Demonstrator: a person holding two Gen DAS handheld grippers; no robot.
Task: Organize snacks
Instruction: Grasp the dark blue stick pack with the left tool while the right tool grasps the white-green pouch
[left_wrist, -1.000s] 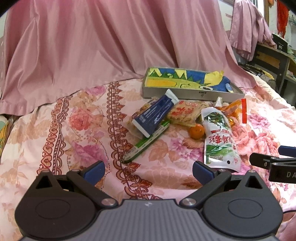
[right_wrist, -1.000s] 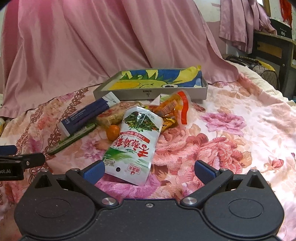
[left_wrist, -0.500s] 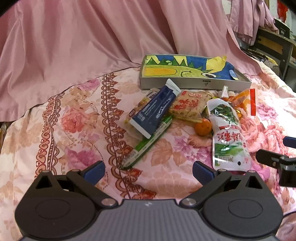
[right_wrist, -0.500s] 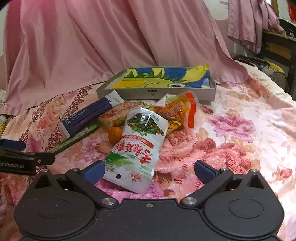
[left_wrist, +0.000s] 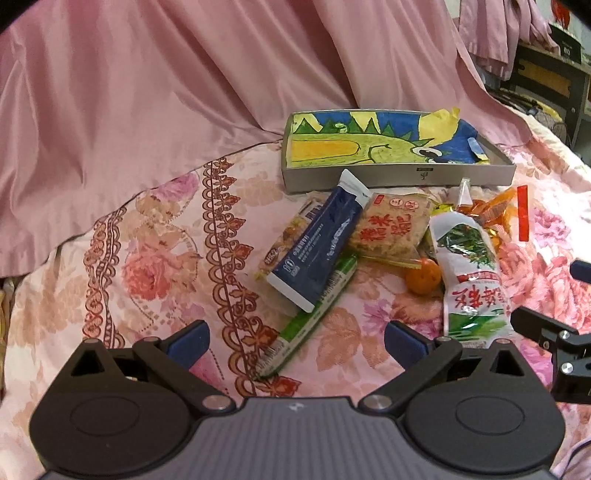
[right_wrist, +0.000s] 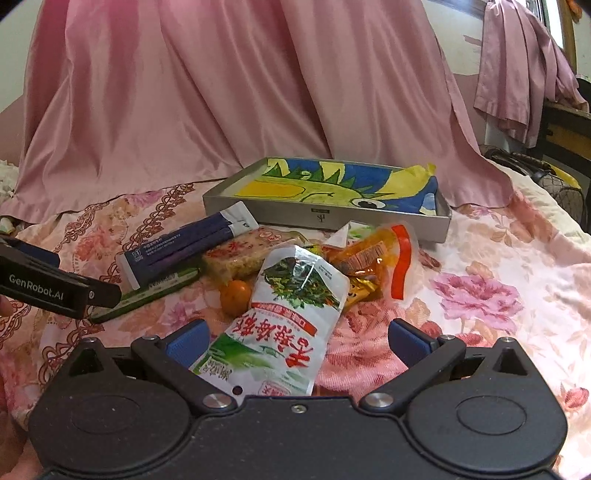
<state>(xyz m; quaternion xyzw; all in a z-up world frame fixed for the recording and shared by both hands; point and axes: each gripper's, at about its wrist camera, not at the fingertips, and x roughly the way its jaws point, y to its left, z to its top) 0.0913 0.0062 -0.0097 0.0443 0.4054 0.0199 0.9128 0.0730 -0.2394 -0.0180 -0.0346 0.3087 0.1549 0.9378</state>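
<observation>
Left hand-held gripper (left_wrist: 295, 341): your fingers stand wide apart and hold nothing; the near end of the green stick pack (left_wrist: 309, 323) lies between them on the bedspread (left_wrist: 147, 266).
Right hand-held gripper (right_wrist: 297, 341): your fingers stand apart; the bottom edge of the white-and-green pouch (right_wrist: 284, 325) reaches in between them, not pinched.
Snack pile: the dark blue tube (left_wrist: 319, 245) lies across the green stick pack; beside it rest the rice-cake packet (left_wrist: 388, 230), the small orange (left_wrist: 422, 277) and the orange candy bag (right_wrist: 373, 254).
Tray (left_wrist: 400, 175): grey, lined with a cartoon drawing, just behind the pile.
Backdrop: pink drape (left_wrist: 184, 92).
</observation>
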